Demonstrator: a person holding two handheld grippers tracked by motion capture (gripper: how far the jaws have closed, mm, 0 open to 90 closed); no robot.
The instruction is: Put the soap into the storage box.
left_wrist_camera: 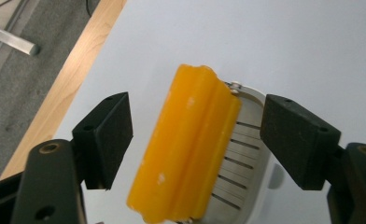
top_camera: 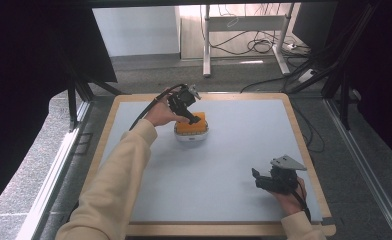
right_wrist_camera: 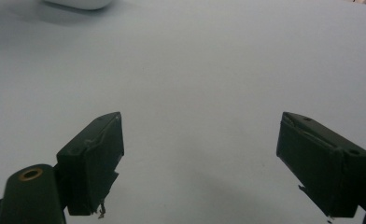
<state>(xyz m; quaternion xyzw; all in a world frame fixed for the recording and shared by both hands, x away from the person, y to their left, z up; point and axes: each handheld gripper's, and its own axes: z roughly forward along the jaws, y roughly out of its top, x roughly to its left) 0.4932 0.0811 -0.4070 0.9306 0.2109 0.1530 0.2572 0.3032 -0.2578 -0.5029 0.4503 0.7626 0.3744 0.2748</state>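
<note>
left claw (top_camera: 193, 113) hovers at the far middle of the desk with its black jaws spread wide on either side of a long orange block with a ridged, waxy-looking surface (left_wrist_camera: 186, 144), not touching it in the left gripper view. that orange block lies tilted across the top of a round white dish with slots in its floor (left_wrist_camera: 239, 161), which stands on the pale grey desk top (top_camera: 234, 150); propped on the rim like this, the block offers its two long sides to the jaws, so the spread stance looks set for a pinch across its width, though a release would look the same. right claw (top_camera: 264, 181) waits low at the near right corner, well apart from the dish, jaws likewise wide apart over bare surface, probably kept out of the way. a light wooden border (top_camera: 296, 130) frames the desk. beyond it lie grey carpet, a metal-legged table (top_camera: 206, 50) with loose cables (top_camera: 256, 46) on the floor, and dark curtains at both sides.
</note>
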